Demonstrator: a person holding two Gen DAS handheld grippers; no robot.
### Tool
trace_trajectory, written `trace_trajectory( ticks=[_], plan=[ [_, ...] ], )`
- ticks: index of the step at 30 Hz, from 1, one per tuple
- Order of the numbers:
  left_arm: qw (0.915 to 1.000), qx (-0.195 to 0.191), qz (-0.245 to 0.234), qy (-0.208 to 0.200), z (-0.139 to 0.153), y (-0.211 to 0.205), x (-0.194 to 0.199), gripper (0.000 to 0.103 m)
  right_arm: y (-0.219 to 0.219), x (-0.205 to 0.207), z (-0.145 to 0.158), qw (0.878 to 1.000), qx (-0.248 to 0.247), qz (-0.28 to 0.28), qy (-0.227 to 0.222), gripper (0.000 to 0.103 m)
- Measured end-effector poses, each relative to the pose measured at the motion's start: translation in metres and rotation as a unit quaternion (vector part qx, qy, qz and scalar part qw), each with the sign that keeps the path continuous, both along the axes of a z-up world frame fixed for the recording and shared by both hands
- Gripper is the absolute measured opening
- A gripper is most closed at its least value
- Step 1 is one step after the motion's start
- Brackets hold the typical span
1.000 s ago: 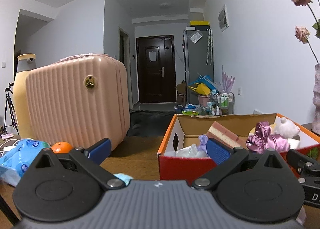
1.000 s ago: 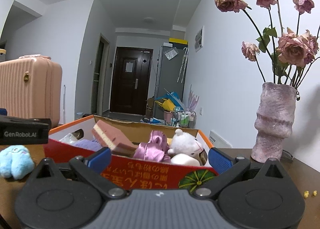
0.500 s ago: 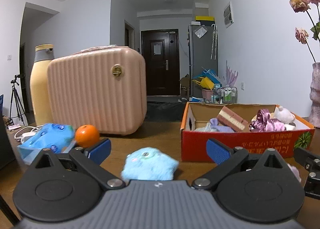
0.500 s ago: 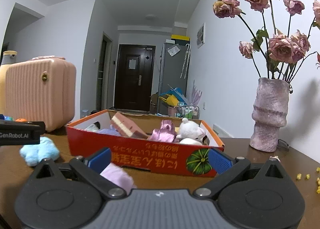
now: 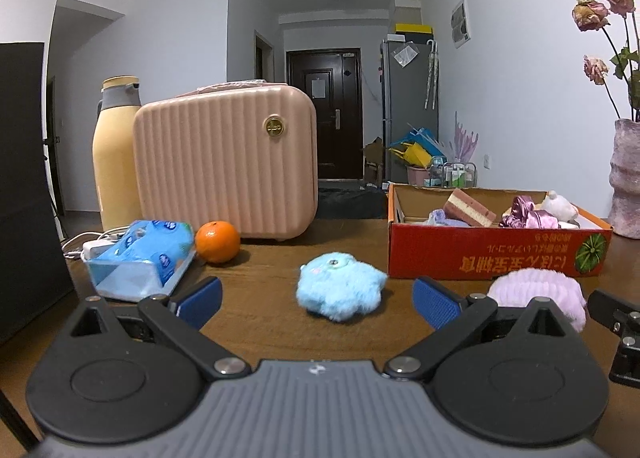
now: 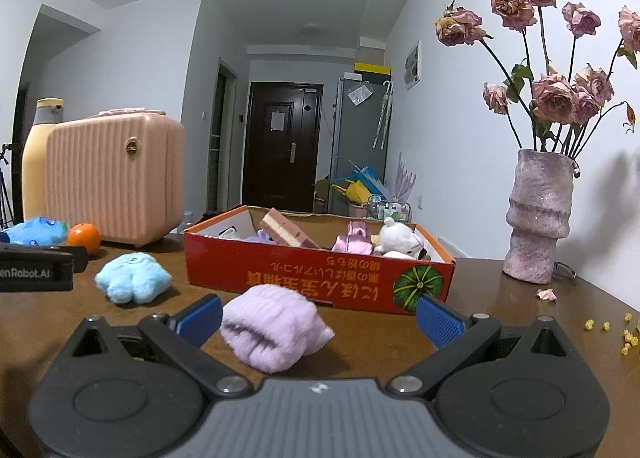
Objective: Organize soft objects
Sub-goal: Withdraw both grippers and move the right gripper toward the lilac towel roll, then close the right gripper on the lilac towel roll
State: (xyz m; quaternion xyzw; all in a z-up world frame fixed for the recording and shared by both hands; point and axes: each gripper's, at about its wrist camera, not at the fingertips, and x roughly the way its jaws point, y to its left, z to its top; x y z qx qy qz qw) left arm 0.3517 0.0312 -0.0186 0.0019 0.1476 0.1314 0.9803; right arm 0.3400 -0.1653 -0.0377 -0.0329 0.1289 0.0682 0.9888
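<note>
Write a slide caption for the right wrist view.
Open right gripper faces a lilac knit bundle before the red box.

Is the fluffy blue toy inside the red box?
No, the fluffy blue toy lies on the table, outside the red box.

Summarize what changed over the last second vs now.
Both grippers pulled back from the red box, so more tabletop shows. The blue plush now lies ahead of the open left gripper, and the purple plush lies between the open right gripper's fingers, ungrasped. Nothing was gripped or released. Box contents, suitcase, orange and vase stayed put.
</note>
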Motion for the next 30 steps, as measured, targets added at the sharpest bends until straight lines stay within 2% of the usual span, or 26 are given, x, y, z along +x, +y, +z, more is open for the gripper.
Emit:
trace_trajectory(
  ticks=[7, 18, 26, 30],
  plan=[
    [1.0000, -0.003, -0.007, 0.005, 0.000, 0.003, -0.018, 0.103, 0.002, -0.008, 0.000, 1.000, 0.001, 0.001, 0.007, 0.103],
    [0.9997, -0.011, -0.016, 0.015, -0.002, 0.004, -0.015, 0.103, 0.002, 0.002, -0.003, 1.000, 0.010, 0.000, 0.026, 0.103],
    [0.9980, -0.054, -0.006, 0.032, -0.002, 0.021, -0.004, 0.103, 0.024, 0.043, -0.009, 0.996, 0.029, -0.001, 0.079, 0.103],
    [0.9983, -0.050, -0.001, 0.030, -0.002, 0.026, 0.001, 0.103, 0.035, 0.067, -0.013, 0.994, 0.038, -0.008, 0.102, 0.103]
  ],
)
